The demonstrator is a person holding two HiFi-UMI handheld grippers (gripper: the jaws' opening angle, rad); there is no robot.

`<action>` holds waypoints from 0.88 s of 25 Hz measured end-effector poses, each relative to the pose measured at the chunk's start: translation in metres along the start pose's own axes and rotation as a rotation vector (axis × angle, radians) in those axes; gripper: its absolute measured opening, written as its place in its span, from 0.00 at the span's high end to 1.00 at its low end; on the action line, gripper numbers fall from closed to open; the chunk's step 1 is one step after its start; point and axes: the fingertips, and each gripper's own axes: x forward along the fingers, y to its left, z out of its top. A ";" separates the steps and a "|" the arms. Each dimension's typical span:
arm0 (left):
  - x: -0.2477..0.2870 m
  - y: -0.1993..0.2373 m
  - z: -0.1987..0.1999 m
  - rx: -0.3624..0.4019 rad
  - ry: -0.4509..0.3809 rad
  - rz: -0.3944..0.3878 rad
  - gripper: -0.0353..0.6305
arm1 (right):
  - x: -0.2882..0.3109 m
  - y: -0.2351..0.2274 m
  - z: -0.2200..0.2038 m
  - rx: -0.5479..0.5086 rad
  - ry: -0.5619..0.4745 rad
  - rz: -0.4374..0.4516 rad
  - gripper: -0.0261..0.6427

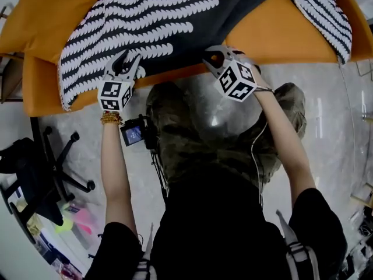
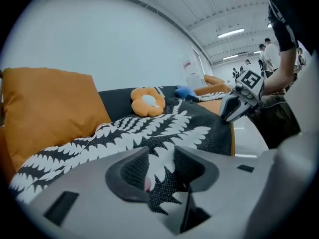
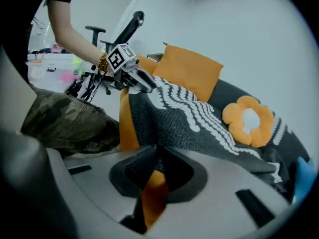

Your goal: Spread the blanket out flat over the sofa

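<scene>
Forearms reach up-frame; left gripper point(image 1: 129, 58) and right gripper point(image 1: 217, 56), jaws slackly apart, straddle the blanket point(image 1: 145, 16) hem at the sofa point(image 1: 41, 28) front edge, its seat uncovered at left.

From the head we look steeply down onto the front edge of the sofa point(image 1: 41, 86). Our left gripper view and right gripper view sit low, very near that edge, angled across the seat toward each other; all three share the blanket point(image 1: 145, 16)

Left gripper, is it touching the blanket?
Touching. The left gripper view shows the blanket bunched between the fingers of the left gripper, against both.
</scene>
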 end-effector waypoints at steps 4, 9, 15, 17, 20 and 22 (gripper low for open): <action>0.004 0.008 -0.008 0.002 0.063 0.054 0.68 | -0.002 0.017 -0.004 -0.072 0.012 -0.037 0.93; 0.009 0.011 0.010 0.012 0.079 0.144 0.68 | -0.014 -0.019 -0.015 -0.145 -0.090 0.051 0.85; 0.063 -0.040 0.022 -0.058 0.115 0.013 0.64 | -0.021 -0.065 -0.052 -0.111 -0.206 0.131 0.72; 0.066 -0.027 0.015 -0.154 0.097 0.022 0.64 | -0.029 -0.063 -0.045 -0.048 -0.296 0.154 0.69; 0.064 -0.012 0.023 -0.239 0.050 0.014 0.66 | -0.024 -0.061 -0.044 -0.097 -0.267 0.127 0.62; 0.067 -0.013 0.021 -0.237 0.066 0.014 0.66 | -0.022 -0.061 -0.044 -0.095 -0.258 0.125 0.61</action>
